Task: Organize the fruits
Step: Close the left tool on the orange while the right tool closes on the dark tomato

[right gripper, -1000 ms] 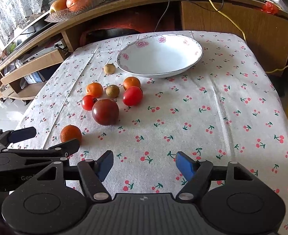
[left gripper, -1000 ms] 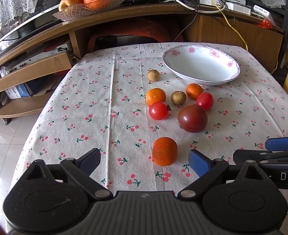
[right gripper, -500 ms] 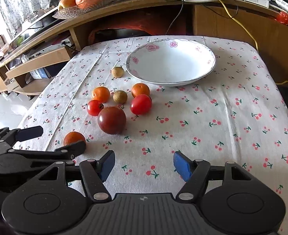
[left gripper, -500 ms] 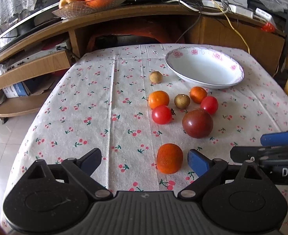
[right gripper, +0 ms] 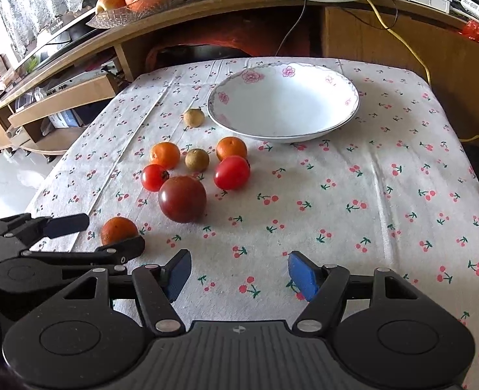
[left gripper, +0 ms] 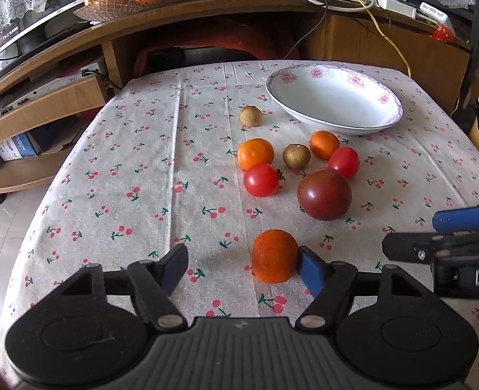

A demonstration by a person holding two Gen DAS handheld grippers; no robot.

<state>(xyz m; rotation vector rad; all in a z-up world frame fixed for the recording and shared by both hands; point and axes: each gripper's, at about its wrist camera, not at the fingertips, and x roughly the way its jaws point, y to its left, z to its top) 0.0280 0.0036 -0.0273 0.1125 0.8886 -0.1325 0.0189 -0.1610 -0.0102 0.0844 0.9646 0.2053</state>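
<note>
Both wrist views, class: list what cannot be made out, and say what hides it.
- Near orange: its right side, left view, behind the left gripper finger; its base, right view.
- Shelf fruit dish: top fruit cut by frame edge.
- Right gripper: label cut off, left view.

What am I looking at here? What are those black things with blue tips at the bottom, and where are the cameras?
These are two hand-held grippers a person carries, one per hand; there is no robot arm. Each has a camera looking forward along its two blue-padded fingers, so each picture is one tool's view.

The left hand-held gripper is open, with its right pad beside the nearest orange fruit. The right hand-held gripper is open and holds nothing.

On the cherry-print tablecloth lie small oranges, red tomatoes, a dark tomato, two brown fruits and an empty white bowl.
</note>
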